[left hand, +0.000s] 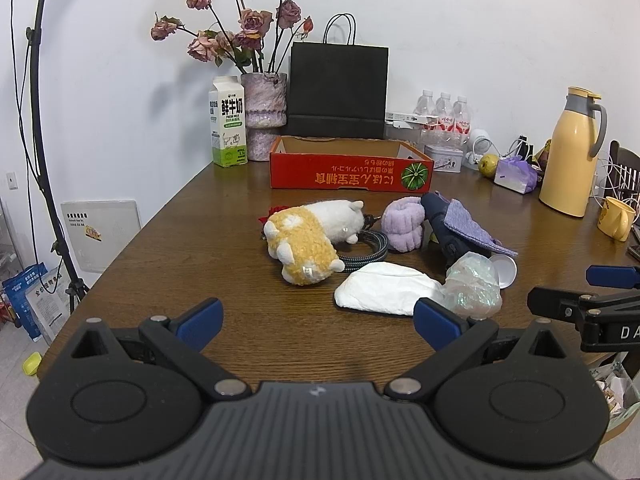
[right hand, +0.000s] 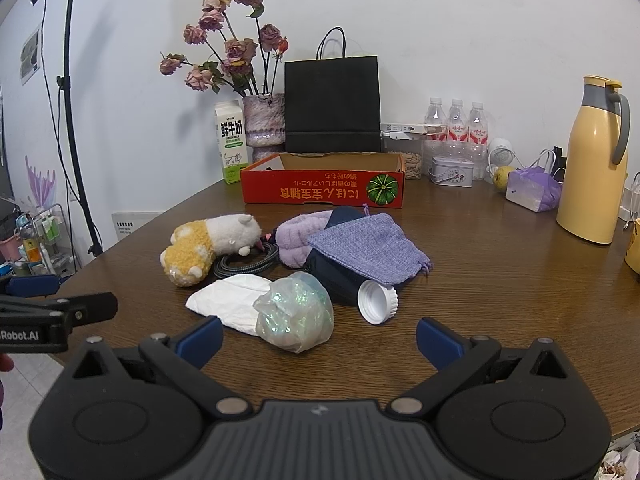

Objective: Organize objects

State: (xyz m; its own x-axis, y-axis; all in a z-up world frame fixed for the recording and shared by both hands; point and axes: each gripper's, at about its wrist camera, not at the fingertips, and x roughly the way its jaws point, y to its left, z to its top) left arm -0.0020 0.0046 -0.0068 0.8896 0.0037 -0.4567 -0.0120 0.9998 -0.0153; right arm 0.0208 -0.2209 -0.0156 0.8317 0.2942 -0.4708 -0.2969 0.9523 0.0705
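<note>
Both grippers, left gripper and right gripper, gape wide and empty at lower frame; plush toy and clutter lie mid-frame beyond them.

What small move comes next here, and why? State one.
Probably ease the right gripper forward and close on the crinkled iridescent plastic bag. Both grippers are open and empty, the bag is the nearest item to its fingers, lying partly on the white folded tissue pack, and the open red cardboard box behind the pile looks a likely place to put it.
</note>
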